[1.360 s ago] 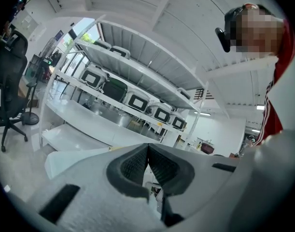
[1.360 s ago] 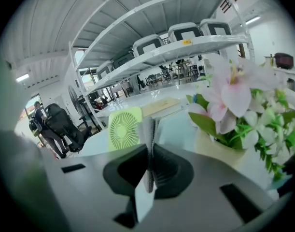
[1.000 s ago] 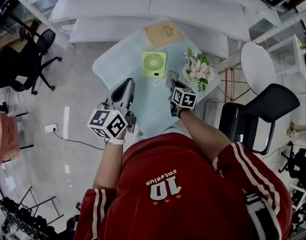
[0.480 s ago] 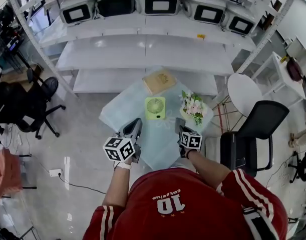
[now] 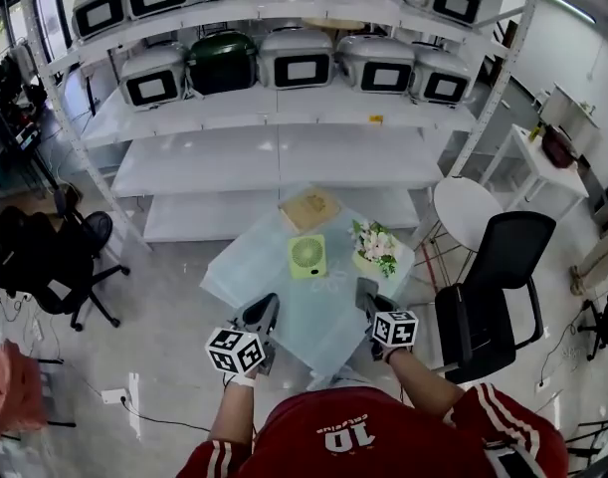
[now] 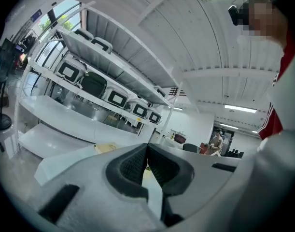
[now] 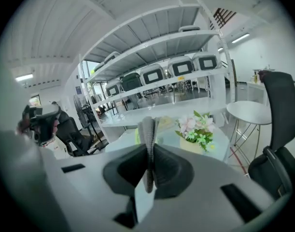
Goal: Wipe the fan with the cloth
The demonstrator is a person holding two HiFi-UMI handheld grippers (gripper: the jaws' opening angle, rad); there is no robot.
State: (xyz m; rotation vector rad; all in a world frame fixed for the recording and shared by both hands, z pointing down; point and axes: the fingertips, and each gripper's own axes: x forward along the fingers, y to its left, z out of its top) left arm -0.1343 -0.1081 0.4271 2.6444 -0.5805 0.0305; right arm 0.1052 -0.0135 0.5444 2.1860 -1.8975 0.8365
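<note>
A small green fan (image 5: 307, 256) lies flat on the pale blue table (image 5: 313, 307) in the head view. My right gripper (image 5: 366, 292) hovers over the table's near right part, short of the fan. In the right gripper view it (image 7: 148, 146) is shut on a folded grey cloth (image 7: 147, 128) that sticks up past the jaws and hides most of the fan (image 7: 137, 136). My left gripper (image 5: 265, 312) sits at the near left of the table. In its own view the left gripper (image 6: 147, 151) is shut with nothing in it.
A pot of pink and white flowers (image 5: 375, 247) stands right of the fan, and a tan book (image 5: 308, 209) lies behind it. White shelves with several appliances (image 5: 294, 68) rise beyond the table. A black chair (image 5: 493, 287) and a round white table (image 5: 466, 207) are to the right.
The head view has swung up and back, so the shelves and appliances now show. Both grippers stay near the table's front edge, with the cloth still in the right one.
</note>
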